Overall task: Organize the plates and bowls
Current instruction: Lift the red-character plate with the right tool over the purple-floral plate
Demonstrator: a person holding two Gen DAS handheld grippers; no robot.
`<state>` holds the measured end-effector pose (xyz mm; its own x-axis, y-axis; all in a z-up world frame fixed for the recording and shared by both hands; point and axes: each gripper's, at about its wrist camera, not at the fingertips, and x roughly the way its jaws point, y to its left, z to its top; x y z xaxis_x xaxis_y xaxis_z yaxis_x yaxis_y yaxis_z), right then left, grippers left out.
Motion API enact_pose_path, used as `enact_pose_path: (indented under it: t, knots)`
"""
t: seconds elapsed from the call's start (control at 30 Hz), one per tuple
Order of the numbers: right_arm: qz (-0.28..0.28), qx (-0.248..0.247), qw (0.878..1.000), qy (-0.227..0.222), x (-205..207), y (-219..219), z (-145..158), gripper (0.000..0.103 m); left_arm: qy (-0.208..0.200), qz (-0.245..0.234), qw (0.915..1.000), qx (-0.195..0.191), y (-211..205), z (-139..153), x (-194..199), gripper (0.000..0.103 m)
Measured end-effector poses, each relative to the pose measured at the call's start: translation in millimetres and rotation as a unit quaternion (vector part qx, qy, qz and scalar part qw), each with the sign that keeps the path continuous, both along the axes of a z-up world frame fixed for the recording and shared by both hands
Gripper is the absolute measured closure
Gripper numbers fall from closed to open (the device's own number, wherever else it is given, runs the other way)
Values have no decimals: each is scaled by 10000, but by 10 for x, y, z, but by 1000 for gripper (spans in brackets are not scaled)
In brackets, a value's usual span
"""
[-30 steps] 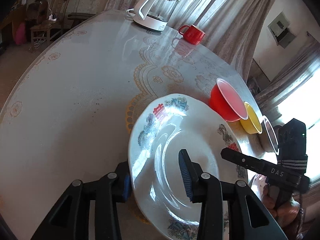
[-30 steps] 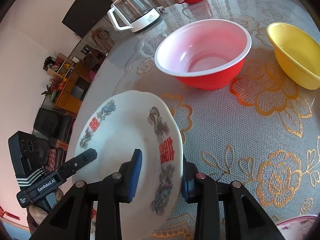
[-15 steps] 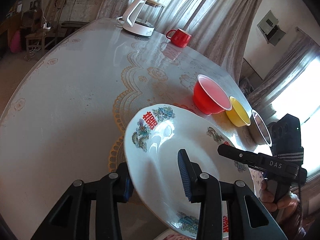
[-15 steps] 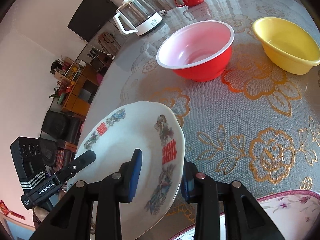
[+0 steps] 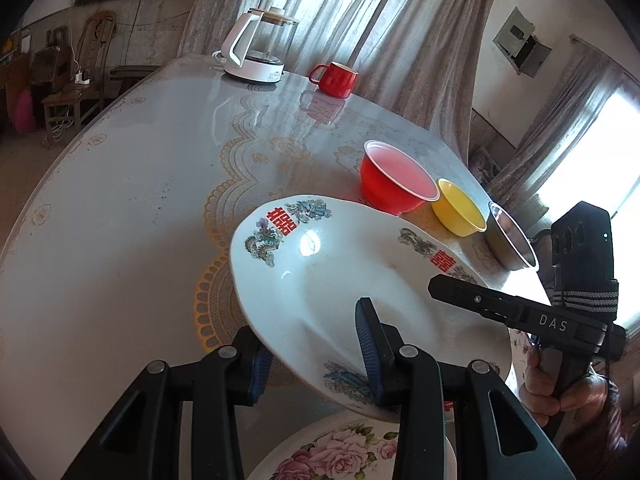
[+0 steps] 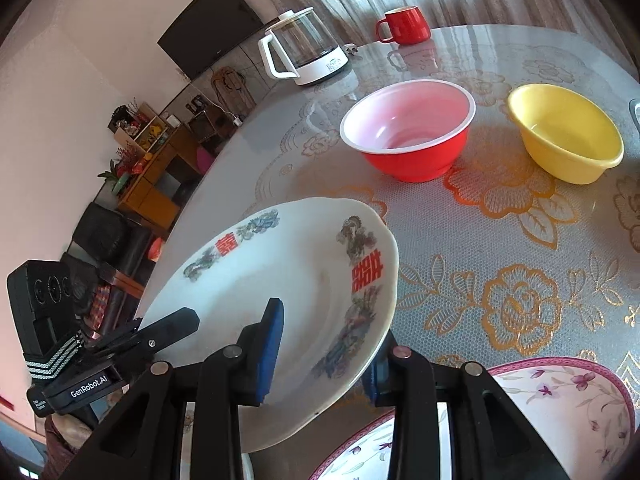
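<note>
A white plate with red characters and dragon motifs (image 5: pixel 340 276) is held above the table, tilted. My left gripper (image 5: pixel 316 356) is shut on its near rim, and my right gripper (image 6: pixel 324 352) is shut on the opposite rim of the same plate (image 6: pixel 288 280). A rose-patterned plate (image 5: pixel 344 452) lies below it at the near table edge. A purple-rimmed floral plate (image 6: pixel 560 400) lies at the lower right in the right wrist view. A red bowl (image 5: pixel 394 190), a yellow bowl (image 5: pixel 460 212) and a steel bowl (image 5: pixel 510 244) stand in a row.
A glass kettle on a white base (image 5: pixel 260 50) and a red mug (image 5: pixel 334 80) stand at the far side of the round table (image 5: pixel 120 200). Curtains hang behind them. A dresser and a wall TV stand beyond the table's left side.
Both grippers have lifted the white plate and brought it back toward the near table edge. It now hangs over the rose-patterned plate, and the bowls look farther off.
</note>
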<state>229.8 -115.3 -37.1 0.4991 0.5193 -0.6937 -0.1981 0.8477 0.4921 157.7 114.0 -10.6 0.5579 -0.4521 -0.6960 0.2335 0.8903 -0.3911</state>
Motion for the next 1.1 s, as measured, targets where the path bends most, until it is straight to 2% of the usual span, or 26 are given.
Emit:
enact_pose_path:
  t: [0.57, 1.1]
  knots:
    - [49, -128, 9989, -448, -189, -49, 80, 68, -418, 104, 9991, -12, -82, 145, -205, 64]
    - [-30, -104, 9966, -823, -497, -258, 233, 68, -787, -82, 9968, -123, -350, 360, -559, 59]
